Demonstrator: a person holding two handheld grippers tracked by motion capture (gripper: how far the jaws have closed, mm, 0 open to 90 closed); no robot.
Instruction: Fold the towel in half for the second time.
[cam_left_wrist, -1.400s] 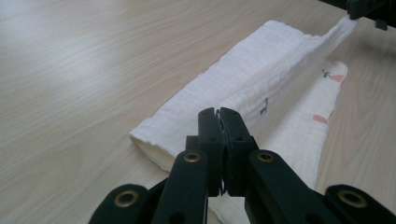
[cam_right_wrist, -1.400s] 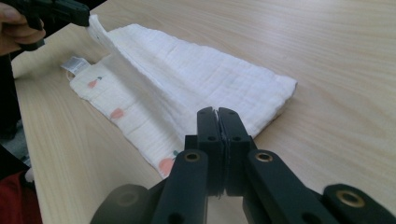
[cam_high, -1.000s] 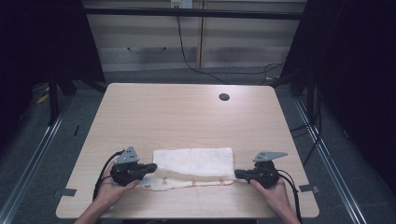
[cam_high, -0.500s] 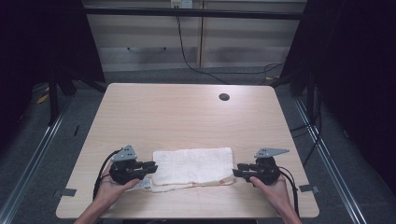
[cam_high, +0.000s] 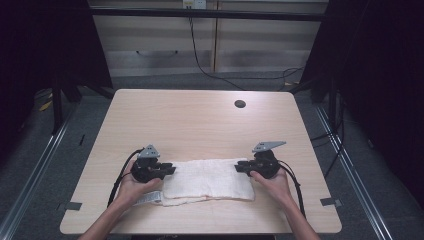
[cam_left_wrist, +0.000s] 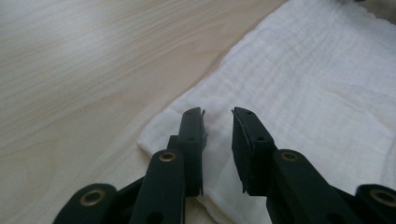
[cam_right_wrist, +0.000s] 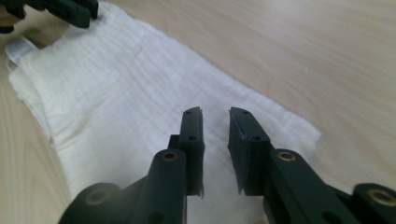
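A white folded towel lies flat near the table's front edge, with a small label sticking out at its left front corner. My left gripper rests over the towel's left end. In the left gripper view the left gripper has just been opening: its jaws stand a little apart above the towel, nothing between them. My right gripper is over the right end. The right gripper has just been closing, with a narrow empty gap over the towel.
The light wooden table has a round dark cable hole at the back right. Bare wood stretches behind the towel. Dark floor and metal rails run along both sides of the table.
A second ago both grippers held the towel's front edge stretched between them. They have let go, and both hands have moved inward and away from the person, over the towel's ends.
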